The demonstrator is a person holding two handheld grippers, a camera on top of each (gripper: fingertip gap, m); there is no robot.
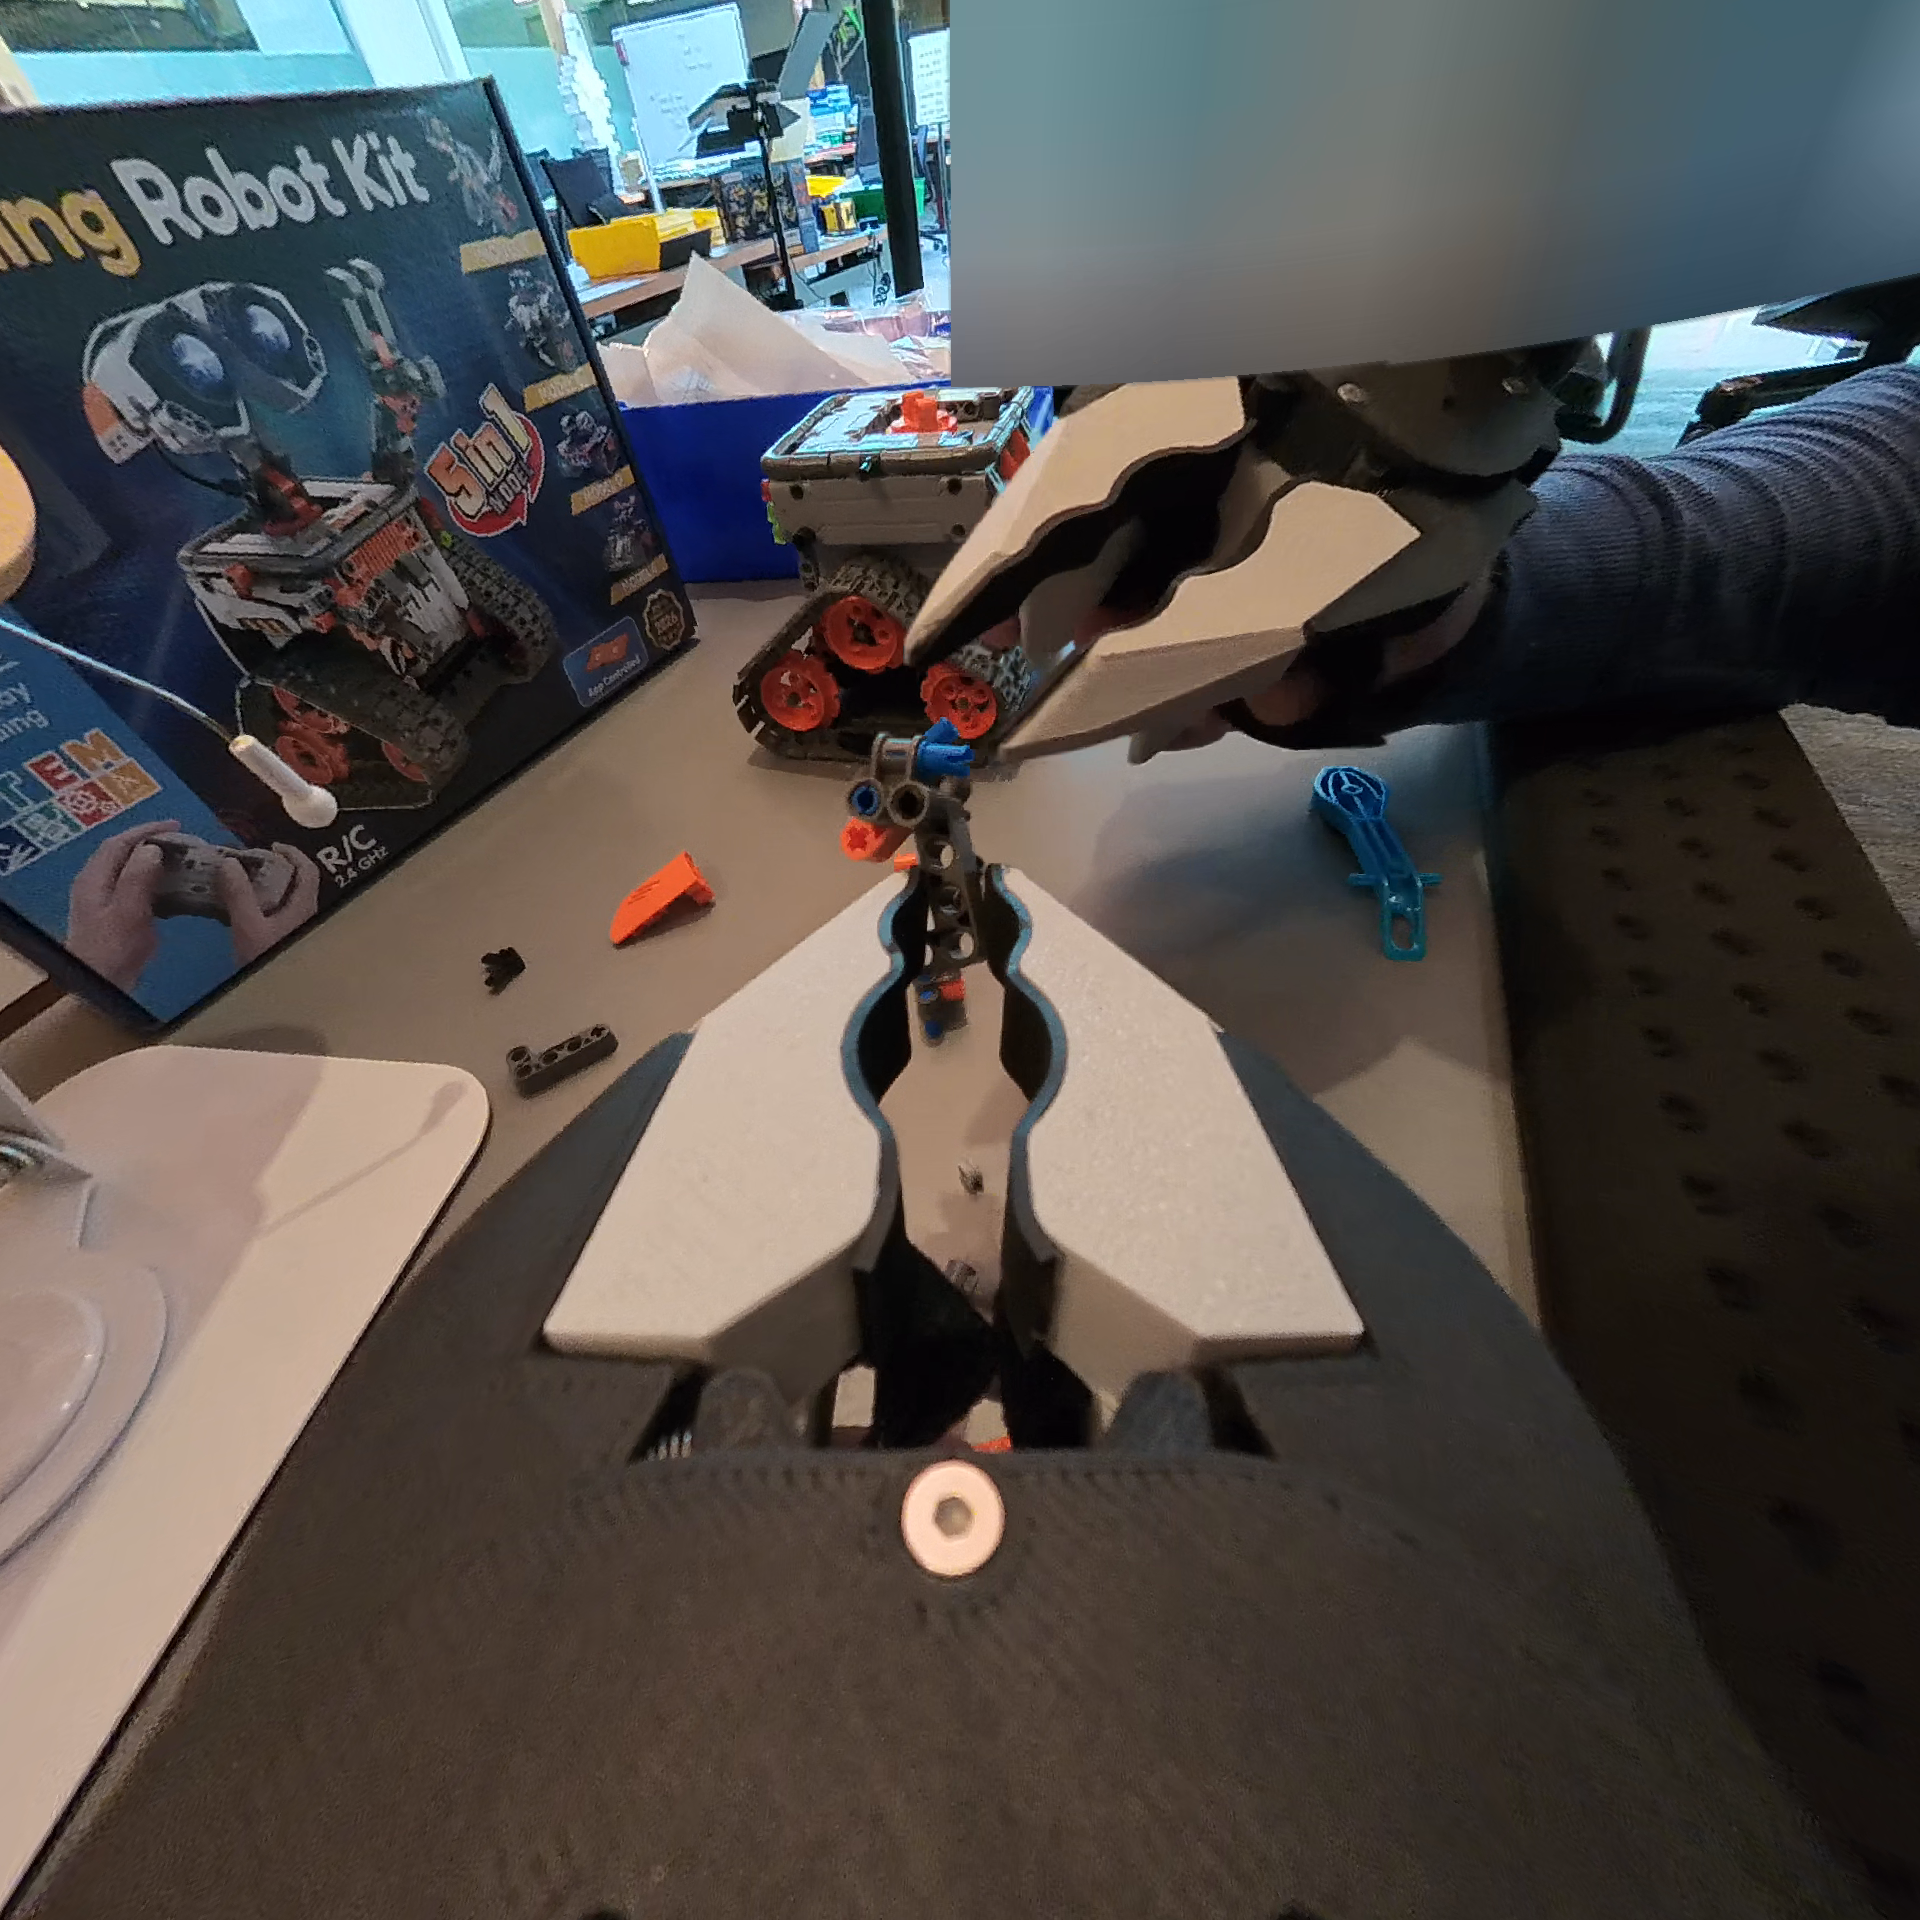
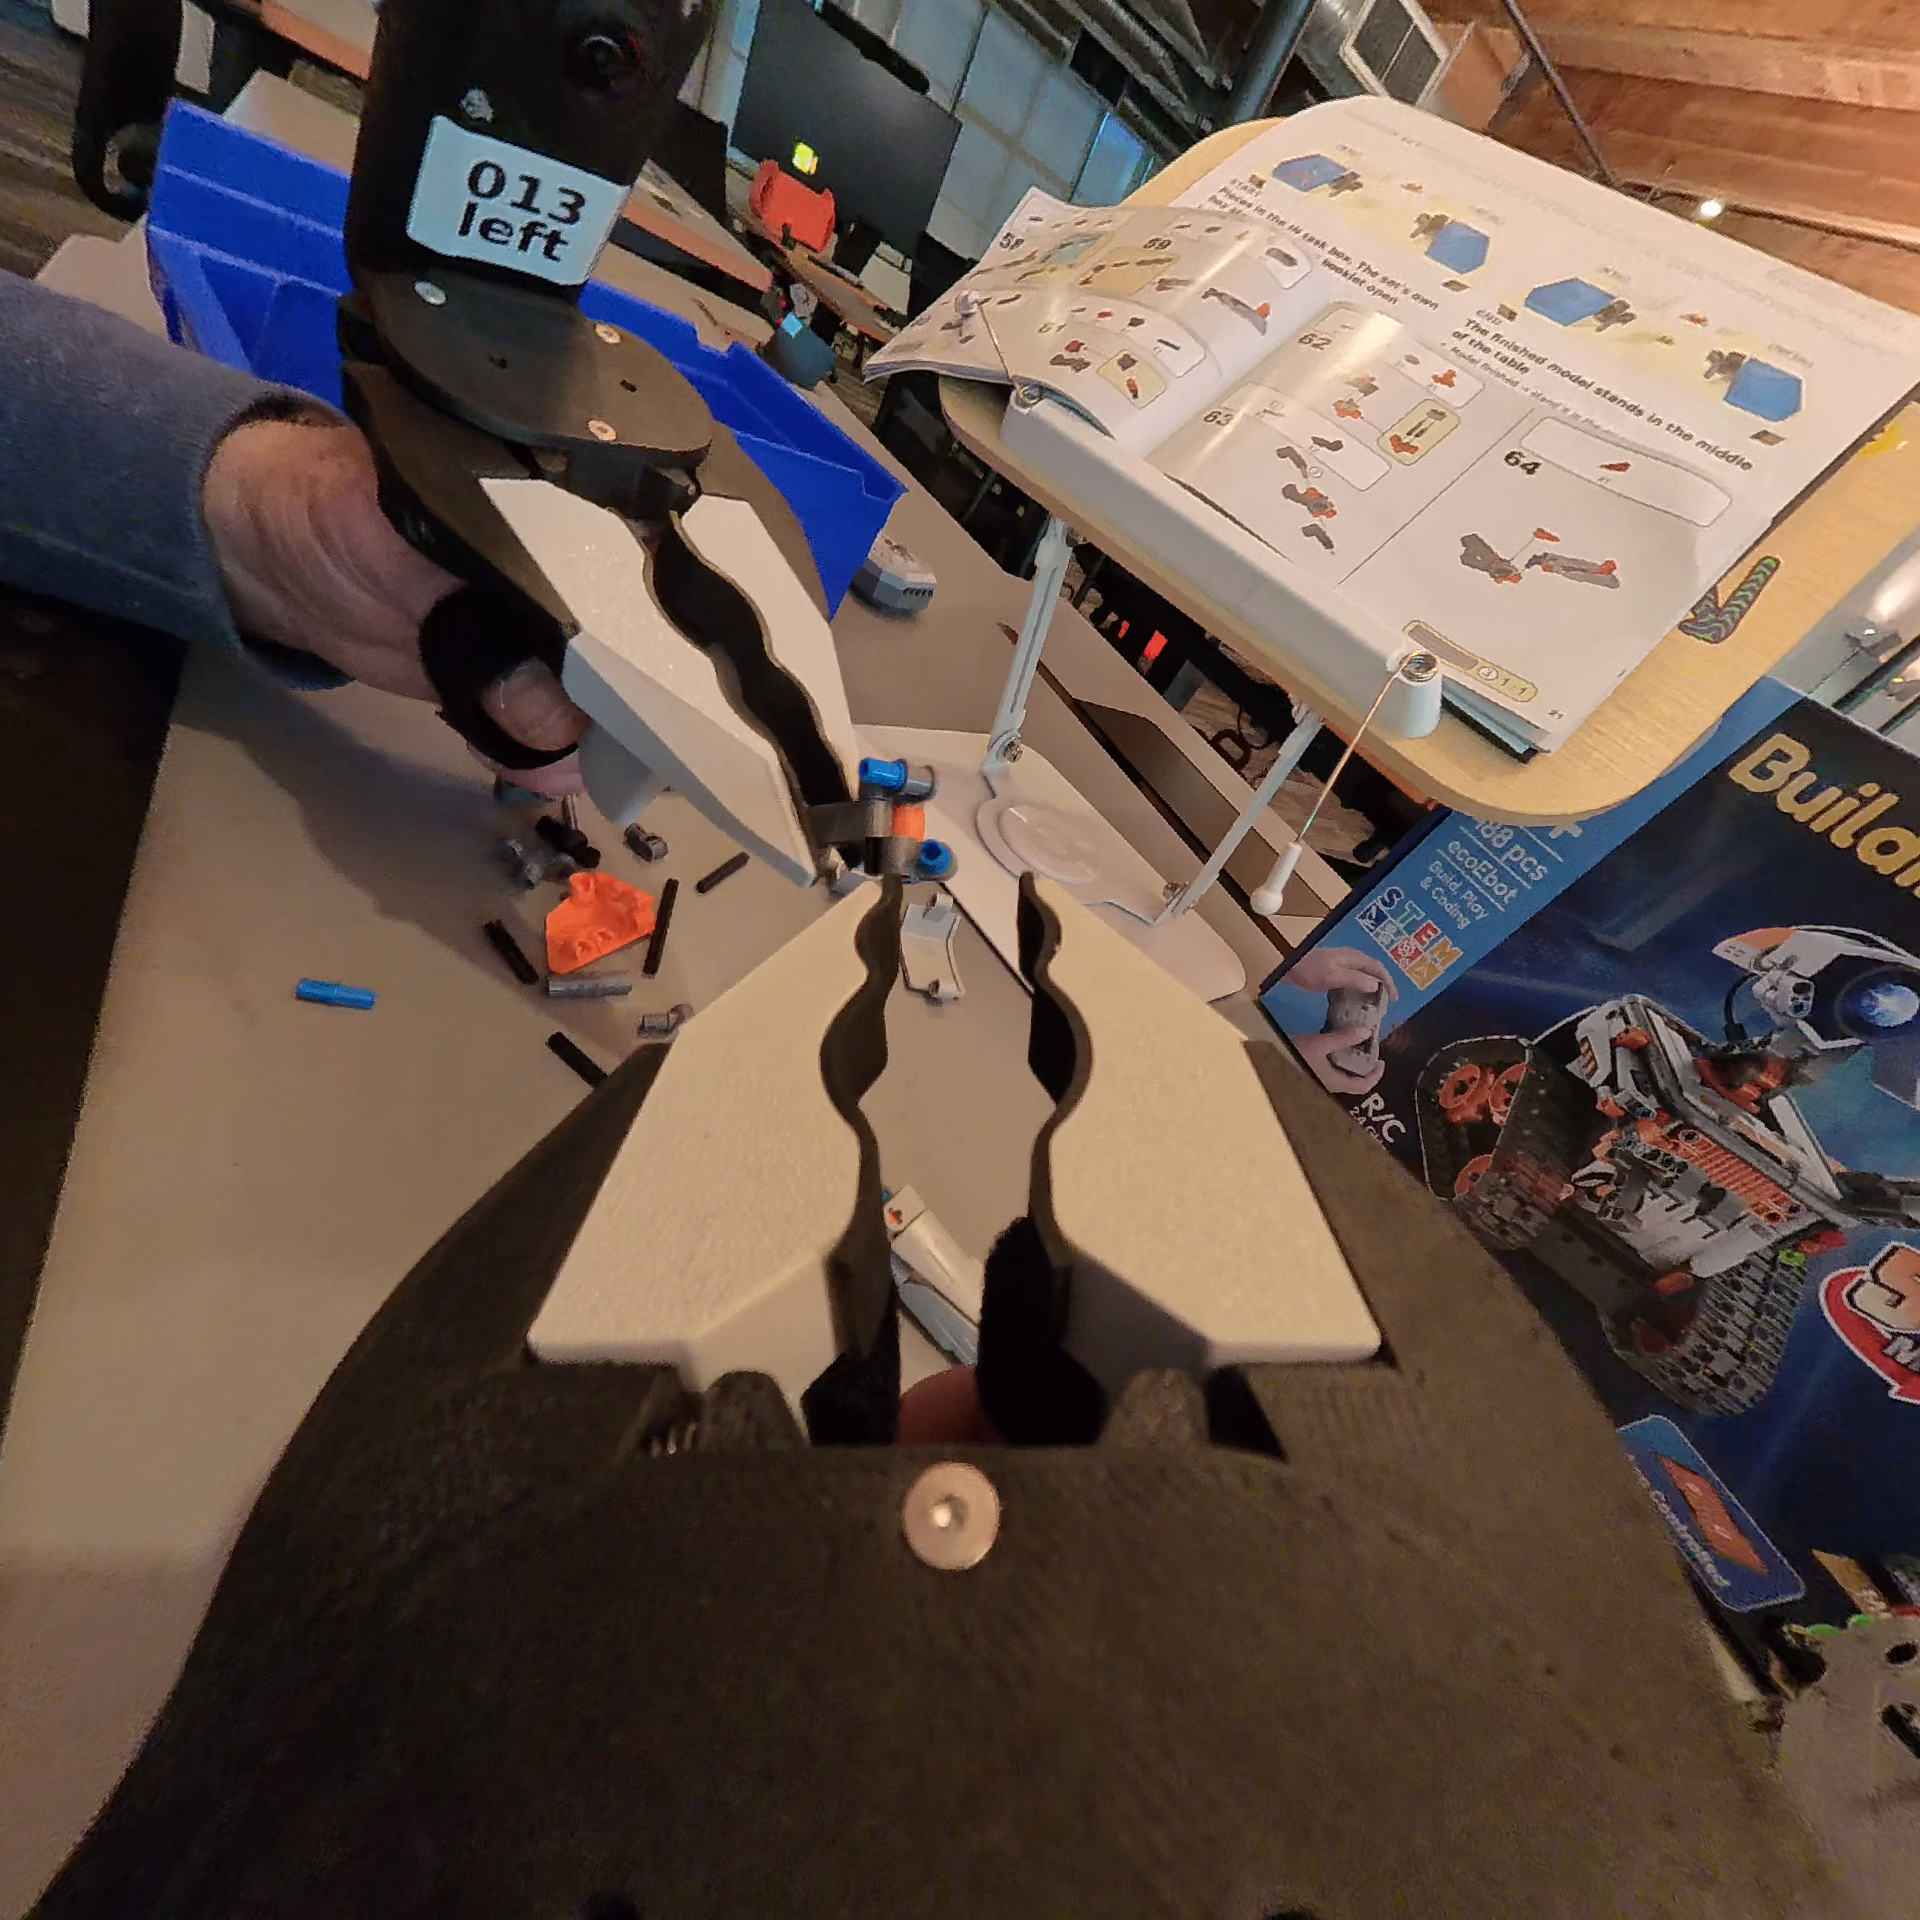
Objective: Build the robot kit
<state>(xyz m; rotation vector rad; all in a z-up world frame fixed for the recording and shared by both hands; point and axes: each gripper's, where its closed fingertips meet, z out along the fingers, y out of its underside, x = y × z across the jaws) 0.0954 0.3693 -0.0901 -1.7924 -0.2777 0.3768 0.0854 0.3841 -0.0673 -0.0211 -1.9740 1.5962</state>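
Two tools meet above the table (image 1: 1195, 831). Left tool (image 1: 948, 904) pinches a dark beam assembly (image 1: 940, 831) upright; right tool (image 2: 956, 914), jaws narrowly parted and empty, points at its blue-pinned top. Only the left view shows the tracked model (image 1: 883, 582) beyond; only the right shows the instruction booklet (image 2: 1403, 416) at far right and scattered pins (image 2: 582, 935) left.

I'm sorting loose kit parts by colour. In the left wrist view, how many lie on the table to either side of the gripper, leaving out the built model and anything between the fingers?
Orange: 1, wedge
Black or dark grey: 2, small connector, angled beam
Blue: 1, lever tool
Total: 4
Not counted: beam assembly held in left gripper
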